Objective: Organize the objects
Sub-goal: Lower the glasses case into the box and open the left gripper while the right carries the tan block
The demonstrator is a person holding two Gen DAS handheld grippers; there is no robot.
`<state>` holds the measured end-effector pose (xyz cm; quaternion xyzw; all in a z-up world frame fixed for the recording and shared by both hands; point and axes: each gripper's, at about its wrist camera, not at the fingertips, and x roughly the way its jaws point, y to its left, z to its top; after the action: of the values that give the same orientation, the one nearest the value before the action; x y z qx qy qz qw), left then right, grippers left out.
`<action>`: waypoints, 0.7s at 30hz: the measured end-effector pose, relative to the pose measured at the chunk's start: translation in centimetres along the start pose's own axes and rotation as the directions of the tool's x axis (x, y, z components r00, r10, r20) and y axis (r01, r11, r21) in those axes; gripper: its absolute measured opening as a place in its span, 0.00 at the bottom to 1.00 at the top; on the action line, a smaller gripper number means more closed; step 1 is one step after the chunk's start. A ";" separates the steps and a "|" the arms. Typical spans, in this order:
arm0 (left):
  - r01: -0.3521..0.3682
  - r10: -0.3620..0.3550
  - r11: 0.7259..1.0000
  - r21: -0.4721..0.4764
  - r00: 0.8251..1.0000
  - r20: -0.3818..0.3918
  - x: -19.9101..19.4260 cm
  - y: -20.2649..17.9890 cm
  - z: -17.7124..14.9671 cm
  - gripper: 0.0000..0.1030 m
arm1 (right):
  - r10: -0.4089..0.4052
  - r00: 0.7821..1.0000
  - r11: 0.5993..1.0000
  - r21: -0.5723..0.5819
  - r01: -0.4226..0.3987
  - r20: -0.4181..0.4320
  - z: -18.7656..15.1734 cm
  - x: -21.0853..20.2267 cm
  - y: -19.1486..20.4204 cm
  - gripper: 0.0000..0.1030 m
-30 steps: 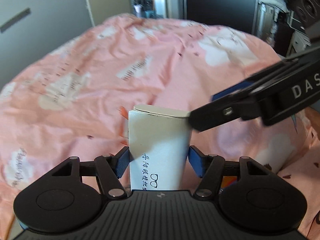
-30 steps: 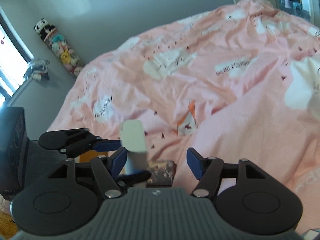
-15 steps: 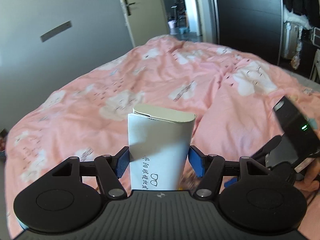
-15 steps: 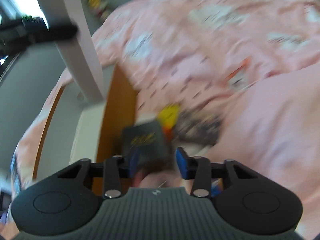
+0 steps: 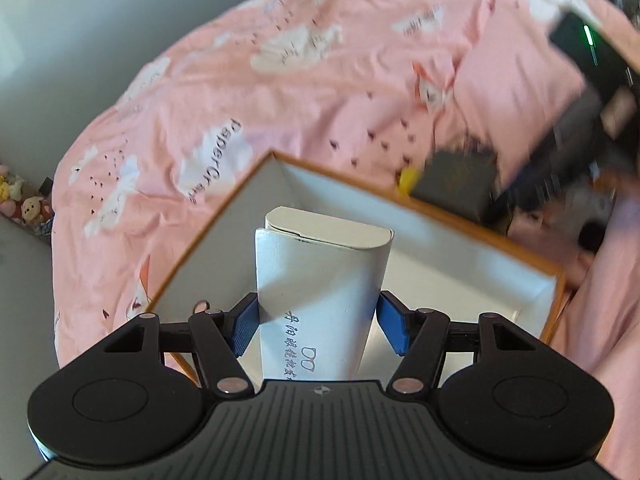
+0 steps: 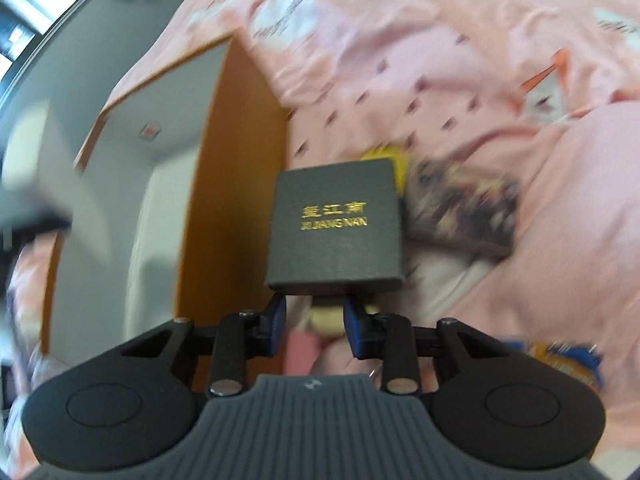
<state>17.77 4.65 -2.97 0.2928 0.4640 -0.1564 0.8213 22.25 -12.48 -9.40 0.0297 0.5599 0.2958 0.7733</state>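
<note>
The left claw [image 5: 318, 322] is closed on a tall white carton [image 5: 320, 280], its blue pads [image 5: 245, 322] pressed against the carton's two long sides low down. The carton's long axis runs straight out along the fingers, away from the handle, with its flap end farthest out and a line of printed characters near the pads. It hangs over the open orange-edged box [image 5: 472, 240], whose white inside shows on either side of it; whether the carton's far end touches the box floor cannot be told from here.

The right claw [image 6: 314, 326] is narrowed on the near edge of a flat dark grey box [image 6: 336, 232] with gold lettering. That box is squarish, its broad lettered face turned up toward the camera and its far edge pointing away from the handle. It sits just beside the orange outer wall of the open box [image 6: 236, 184], out over the pink bedspread [image 6: 440, 60]. In the left wrist view the same dark box [image 5: 456, 180] appears blurred beyond the open box's far wall.

Past the dark box, on the bed, lie a yellow object [image 6: 394, 162] and a blurred, dark patterned box [image 6: 464, 208], both close to it.
</note>
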 end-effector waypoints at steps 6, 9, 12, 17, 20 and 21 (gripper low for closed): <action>-0.006 0.014 0.993 0.119 0.998 -0.067 3.0 -1.1 -1.2 0.70 | -0.095 0.995 0.995 -0.024 0.095 0.001 1.0 0.7 -0.1 0.64; -0.005 0.015 0.986 0.166 0.998 -0.057 4.3 -1.5 -1.4 0.69 | -0.103 0.993 0.994 -0.052 0.100 -0.057 0.7 1.7 0.2 0.64; -0.001 0.006 0.985 0.175 1.000 -0.029 5.0 -1.2 -0.7 0.69 | -0.111 0.989 0.993 -0.059 0.106 -0.095 0.4 2.7 0.4 0.63; -0.002 -0.001 0.983 0.186 1.000 0.018 6.8 -1.2 0.0 0.69 | -0.081 0.990 0.997 -0.025 0.078 -0.113 0.5 3.2 -0.2 0.47; 0.003 -0.006 0.978 0.208 1.000 0.014 8.0 -1.2 0.2 0.68 | -0.084 0.992 0.996 -0.032 0.081 -0.098 0.5 2.5 -0.2 0.47; 0.006 -0.007 0.975 0.224 1.000 0.005 8.5 -1.3 0.1 0.68 | -0.084 0.992 0.996 -0.032 0.081 -0.091 0.6 2.1 -0.1 0.46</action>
<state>21.57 3.69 -10.61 0.3816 0.4420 -0.2113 0.7838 23.26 -11.37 -11.00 -0.0180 0.5914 0.2727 0.7587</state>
